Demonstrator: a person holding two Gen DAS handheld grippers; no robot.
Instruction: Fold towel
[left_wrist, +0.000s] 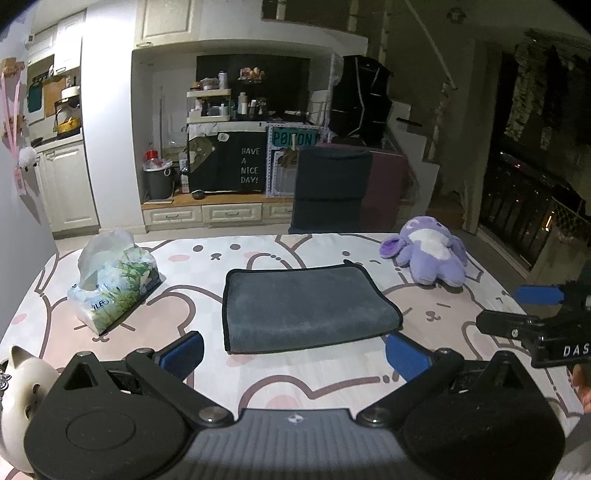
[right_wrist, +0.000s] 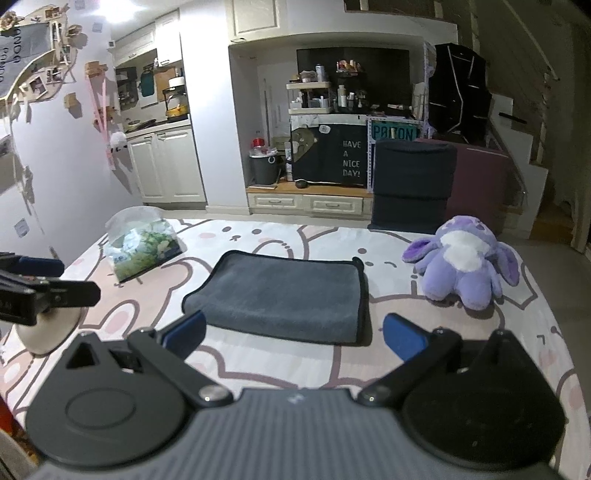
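Observation:
A dark grey towel (left_wrist: 306, 306) with black trim lies folded flat on the table with the pink cartoon cloth (left_wrist: 295, 373). It also shows in the right wrist view (right_wrist: 284, 295). My left gripper (left_wrist: 295, 354) is open and empty, just short of the towel's near edge. My right gripper (right_wrist: 293, 338) is open and empty, also just short of the near edge. The right gripper shows at the right edge of the left wrist view (left_wrist: 517, 310). The left gripper shows at the left edge of the right wrist view (right_wrist: 74, 280).
A tissue pack (left_wrist: 110, 288) lies left of the towel. A purple plush toy (left_wrist: 432, 254) lies at the back right. A white cat-shaped ornament (left_wrist: 22, 391) stands at the near left. A dark chair (left_wrist: 332, 192) stands behind the table.

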